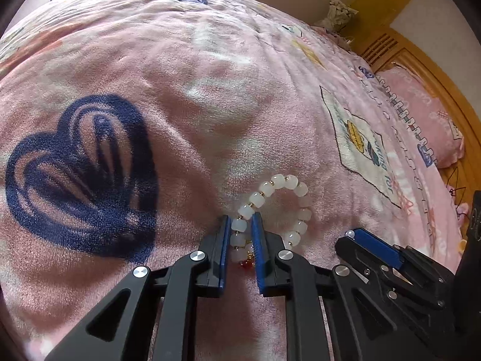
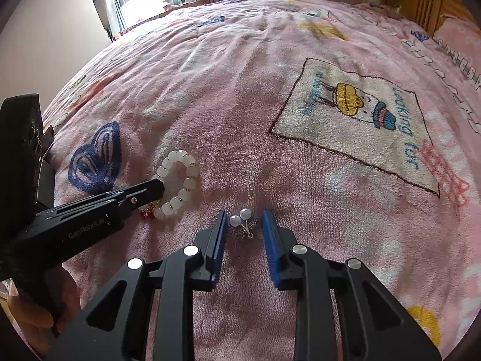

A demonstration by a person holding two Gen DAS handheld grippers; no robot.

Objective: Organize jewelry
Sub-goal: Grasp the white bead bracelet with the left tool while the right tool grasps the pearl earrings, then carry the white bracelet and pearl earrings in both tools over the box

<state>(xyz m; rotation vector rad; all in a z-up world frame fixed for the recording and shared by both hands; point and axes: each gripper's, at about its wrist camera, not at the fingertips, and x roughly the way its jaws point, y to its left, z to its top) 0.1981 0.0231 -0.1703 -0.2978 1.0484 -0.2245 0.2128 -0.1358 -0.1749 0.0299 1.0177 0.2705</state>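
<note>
A pink fleece blanket covers the bed, printed with a dark blue heart and a white cartoon patch; no box or tray shows in either view, and the jewelry lies straight on the blanket.

The left gripper has its blue pads clamped on the near-left side of a bracelet of milky white beads, whose loop stands out beyond the fingertips; a small red and gold charm hangs between the jaws.

The right gripper is down on the blanket with jaws narrowly apart, either side of a small silver brooch with two pearls, not pressing it. The brooch lies just right of the bracelet.
</note>
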